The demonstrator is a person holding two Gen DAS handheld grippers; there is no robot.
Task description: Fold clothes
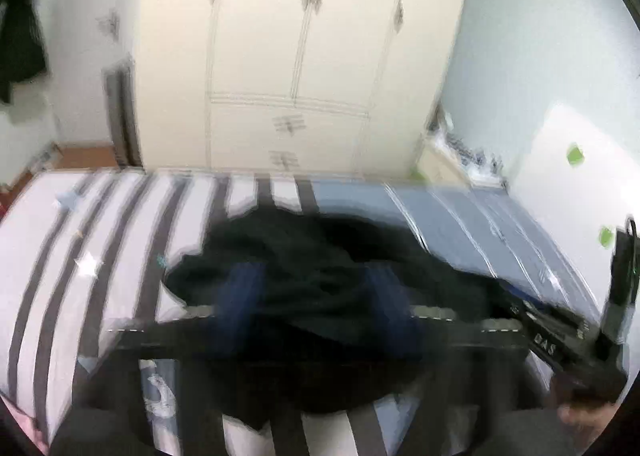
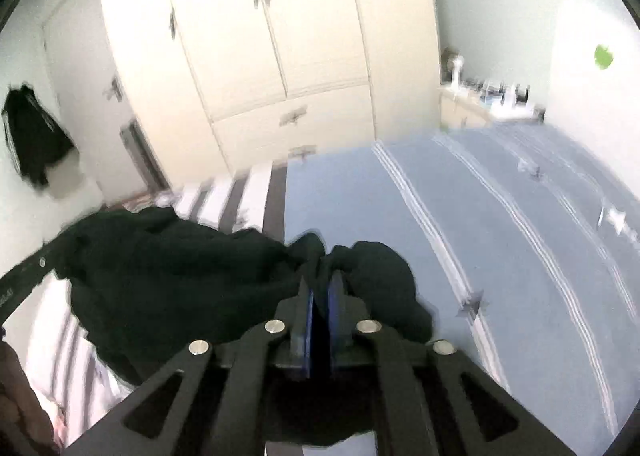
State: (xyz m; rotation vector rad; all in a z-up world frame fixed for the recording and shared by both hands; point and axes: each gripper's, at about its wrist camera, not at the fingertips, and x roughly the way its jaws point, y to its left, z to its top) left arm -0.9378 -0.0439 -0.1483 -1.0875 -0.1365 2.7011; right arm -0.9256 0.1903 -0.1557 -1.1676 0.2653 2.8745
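The black garment (image 1: 320,276) lies in a loose, crumpled heap on the bed (image 1: 100,256), about midway along its near edge, straddling the line where the white cover with dark stripes meets the plain blue one. Nothing about it looks folded yet: no flat panel, no straight crease, only bunched cloth. I'd judge the job to be at its very beginning, with the spreading-out and every fold still to come.

The right claw (image 2: 322,288) has its blue pads (image 2: 307,320) drawn close together with a pinch of the black cloth between them, so it is clenched on the garment's right end, and the fabric bulges up on either side of the tips. It points down at the bed at a slant.

The left claw (image 1: 316,292) shows badly smeared in its own view. Its two blue fingers (image 1: 240,296) stand wide apart over the heap, released, and I can't make out any cloth caught between them. It too slants down toward the bed, with the right-hand tool reaching in beside it from the right.
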